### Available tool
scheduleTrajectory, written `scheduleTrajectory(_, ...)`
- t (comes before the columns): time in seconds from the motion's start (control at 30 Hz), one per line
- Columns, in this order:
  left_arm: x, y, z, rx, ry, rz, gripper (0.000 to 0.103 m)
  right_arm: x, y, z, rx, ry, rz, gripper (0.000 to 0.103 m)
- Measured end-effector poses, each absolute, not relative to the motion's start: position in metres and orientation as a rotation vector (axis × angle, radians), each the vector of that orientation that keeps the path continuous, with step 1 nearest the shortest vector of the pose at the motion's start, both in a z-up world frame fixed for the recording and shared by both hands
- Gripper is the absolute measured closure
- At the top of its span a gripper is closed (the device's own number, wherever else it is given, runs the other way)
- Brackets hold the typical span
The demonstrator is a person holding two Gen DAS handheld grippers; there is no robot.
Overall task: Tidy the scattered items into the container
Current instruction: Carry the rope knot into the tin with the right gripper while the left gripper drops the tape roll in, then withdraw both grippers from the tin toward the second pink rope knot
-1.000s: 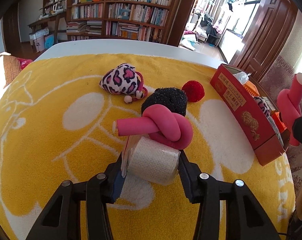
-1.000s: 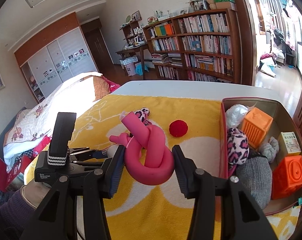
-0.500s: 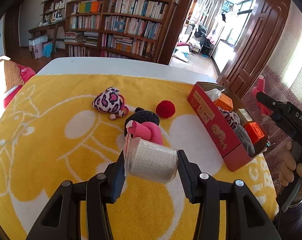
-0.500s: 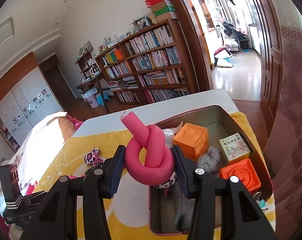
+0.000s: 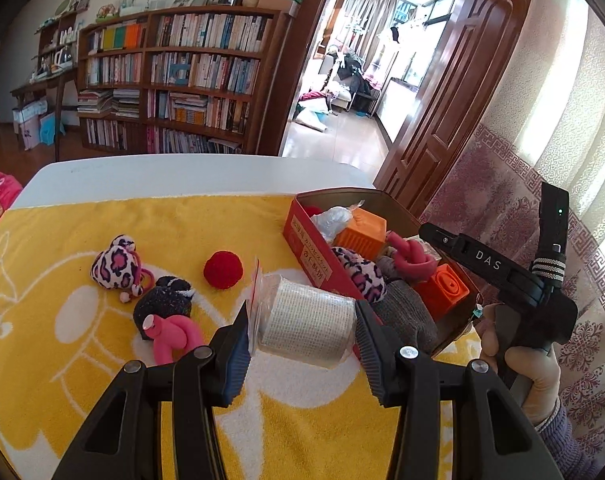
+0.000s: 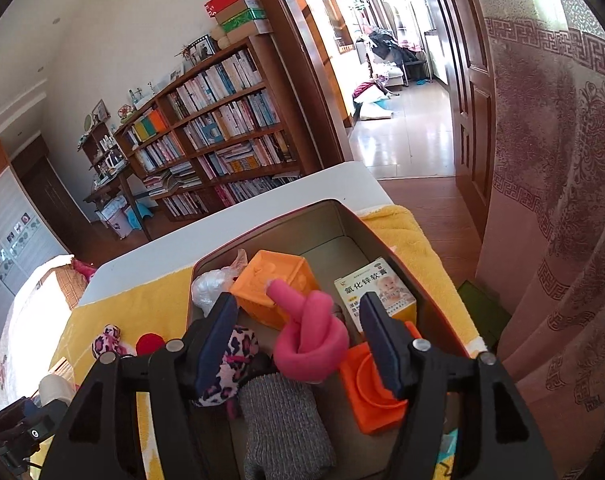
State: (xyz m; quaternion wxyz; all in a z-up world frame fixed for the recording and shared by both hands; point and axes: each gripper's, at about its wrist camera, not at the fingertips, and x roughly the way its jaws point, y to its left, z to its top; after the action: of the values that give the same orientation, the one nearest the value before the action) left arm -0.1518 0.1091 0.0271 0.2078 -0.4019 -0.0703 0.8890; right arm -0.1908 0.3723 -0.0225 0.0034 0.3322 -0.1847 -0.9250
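On inspection, my left gripper [image 5: 302, 330] was clamped on a white mesh-textured roll in a clear bag [image 5: 306, 326], both pads pressed against its ends, held above the yellow towel [image 5: 62, 360] just beside the red tin [image 5: 308, 254]. My right gripper [image 6: 298, 340] stood over the tin with its jaws spread wide and gripping nothing; the knotted pink foam roller [image 6: 310, 346] lay between the pads, apart from both, resting on the tin's contents. I recorded inside the tin: two orange cubes [image 6: 272, 282], a small medicine box [image 6: 376, 294], a leopard-print plush [image 6: 230, 360], a grey knit item [image 6: 282, 420] and a crumpled clear bag [image 6: 210, 290]. On the towel outside the tin I noted a second pink foam knot [image 5: 172, 336], a black pom-pom [image 5: 164, 306], a red pom-pom [image 5: 223, 270] and another leopard-print toy [image 5: 116, 264]
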Motion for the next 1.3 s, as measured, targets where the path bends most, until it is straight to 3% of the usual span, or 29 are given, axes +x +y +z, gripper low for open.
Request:
scheduleTrajectory(0.7,-0.223,0.239,0.022,-1.122,-0.079,2.322,0.053,-0.162,0.426,-0.005,0.788,-0.902,-3.236,0.023)
scheduleTrajectory(0.73,-0.225,0.241,0.02,-1.131,-0.082,2.314,0.049,-0.161,0.427,-0.005,0.785,-0.906,-3.237,0.023)
scheduleTrajectory(0.83,-0.226,0.237,0.019,-1.135,-0.121,2.335,0.021,-0.162,0.425,-0.005,0.788,-0.898,-3.241,0.022)
scheduleTrajectory(1.3,-0.213,0.168,0.021,-1.156,-0.295,2.439,0.02,-0.157,0.417,-0.004,0.742,-0.867,-3.247,0.02)
